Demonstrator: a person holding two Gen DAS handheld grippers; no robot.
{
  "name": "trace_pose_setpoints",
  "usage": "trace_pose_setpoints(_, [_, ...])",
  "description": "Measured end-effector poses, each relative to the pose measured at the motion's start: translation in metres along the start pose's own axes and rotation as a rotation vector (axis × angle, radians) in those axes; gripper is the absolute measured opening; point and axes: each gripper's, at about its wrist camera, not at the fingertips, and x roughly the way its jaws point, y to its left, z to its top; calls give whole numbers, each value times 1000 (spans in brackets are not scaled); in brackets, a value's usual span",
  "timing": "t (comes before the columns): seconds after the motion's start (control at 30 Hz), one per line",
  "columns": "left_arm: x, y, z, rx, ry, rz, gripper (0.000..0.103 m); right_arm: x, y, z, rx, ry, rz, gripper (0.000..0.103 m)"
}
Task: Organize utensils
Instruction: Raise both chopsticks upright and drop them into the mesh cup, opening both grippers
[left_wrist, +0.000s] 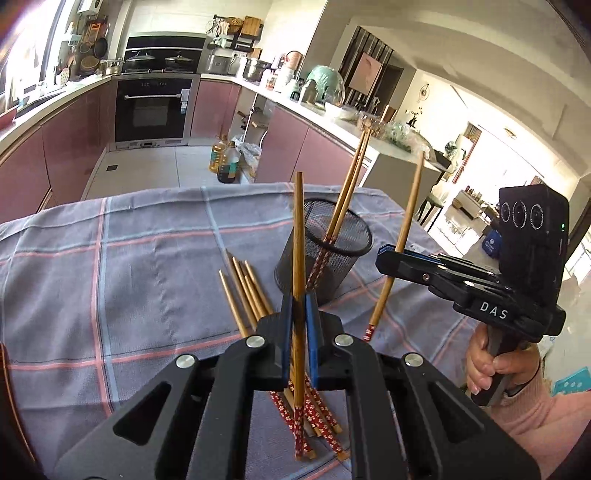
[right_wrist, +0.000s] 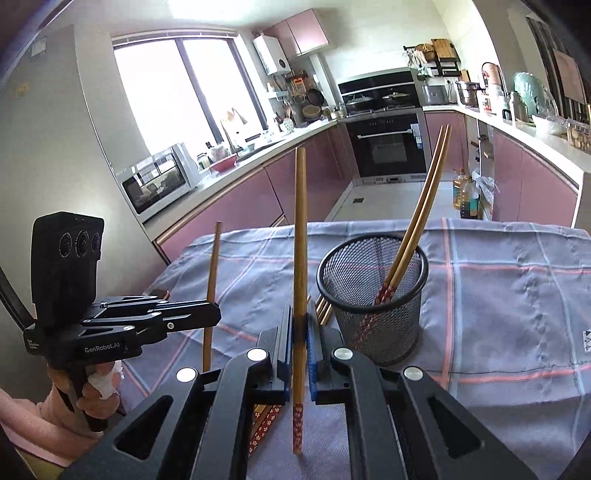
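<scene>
So we've got one chopstick in each gripper right now. Our left gripper (left_wrist: 299, 321) is clamped on a single chopstick (left_wrist: 298, 236), pinched low on the shaft near the red patterned end so the plain tapered end stands up. Our right gripper (right_wrist: 301, 339) is clamped the same way on its own chopstick (right_wrist: 300, 229). Both sticks are held close to upright, which we reckon is so they can drop red end first into the black mesh cup (left_wrist: 325, 258), matching the pair of chopsticks (left_wrist: 349, 192) already leaning against its rim with their red ends at the bottom. The left stick hovers just in front of the cup on its near-left side; the right one is off to the cup's right in the left view. The loose pile of chopsticks (left_wrist: 243, 291) lies flat on the plaid cloth (left_wrist: 110, 258), just beside the cup on its left. Cup's mouth is fairly narrow, so we'd probably feed the sticks in one at a time.
</scene>
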Motion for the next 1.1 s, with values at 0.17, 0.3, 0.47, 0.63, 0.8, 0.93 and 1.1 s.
trace_pose_setpoints(0.17, [-21, -7, 19, 1, -69, -53, 8, -16, -4, 18, 0, -62, 5, 6])
trace_pose_setpoints(0.3, [-28, -12, 38, 7, -117, -57, 8, -25, -7, 35, -9, -96, 0, 6])
trace_pose_setpoints(0.47, [-30, -22, 67, 20, -174, -69, 8, -37, -9, 56, -33, -134, -13, 6])
trace_pose_setpoints(0.63, [-37, -37, 97, 55, -232, -71, 8, -45, -11, 77, -52, -168, -32, 6])
trace_pose_setpoints(0.8, [-36, -51, 121, 87, -265, -46, 8, -43, -18, 91, -61, -188, -60, 6])
trace_pose_setpoints(0.93, [-24, -59, 130, 112, -254, -4, 7, -30, -22, 95, -66, -166, -85, 6])
trace_pose_setpoints(1.1, [10, -57, 125, 123, -160, 34, 8, -2, -30, 90, -59, -77, -91, 6])
